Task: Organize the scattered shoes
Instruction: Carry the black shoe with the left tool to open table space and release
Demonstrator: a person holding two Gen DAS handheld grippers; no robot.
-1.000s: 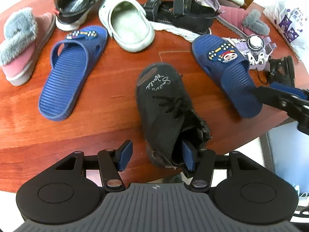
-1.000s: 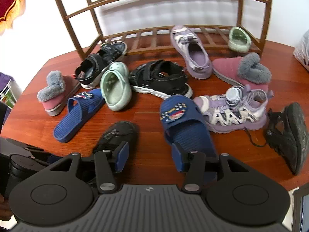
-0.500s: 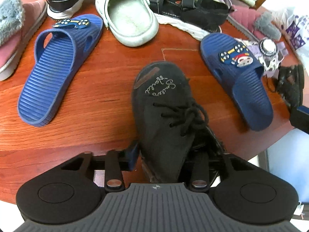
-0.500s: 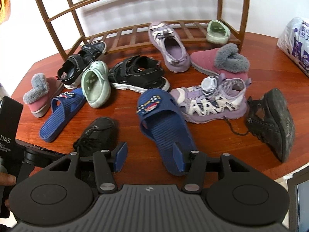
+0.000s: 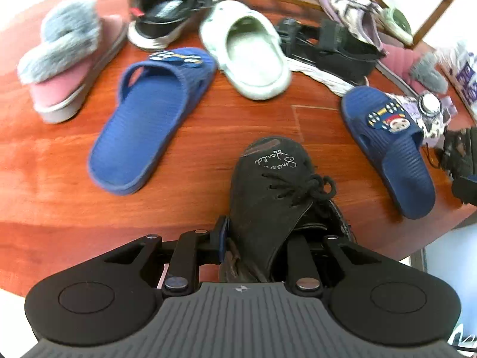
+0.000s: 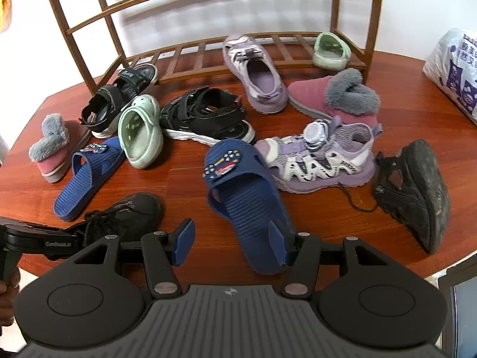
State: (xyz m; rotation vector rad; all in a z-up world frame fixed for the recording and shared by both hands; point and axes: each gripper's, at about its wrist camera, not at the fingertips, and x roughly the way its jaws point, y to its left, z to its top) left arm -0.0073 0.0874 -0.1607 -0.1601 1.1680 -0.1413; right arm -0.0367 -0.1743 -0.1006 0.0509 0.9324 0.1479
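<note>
We see a round reddish wooden table [image 6: 402, 113] strewn with shoes, and a wooden shoe rack [image 6: 208, 47] standing at its far edge. Our left gripper [image 5: 262, 238] has closed its fingers on the heel end of a black lace-up shoe [image 5: 274, 185], one blue pad pressed against the shoe's outer side and the other finger tucked inside the opening; the shoe lies at the near edge of the table, toe pointing away from us. Our right gripper [image 6: 231, 238] is held wide open with nothing between its fingers, and its right pad hovers over the heel of a blue slide sandal [image 6: 244, 197] (we cannot tell whether it touches). That sandal's mate, a second blue slide [image 5: 149, 119], lies well apart to the left, beside a pale green clog [image 5: 250, 50]. A lilac sneaker with a dial closure [image 6: 325, 158] sits just right of the nearer sandal, and another black shoe [image 6: 414, 194] lies on its side near the table's right edge. A second lilac sneaker [image 6: 256, 74] rests partly on the rack's lowest shelf, where a small green clog [image 6: 331, 50] also sits.
</note>
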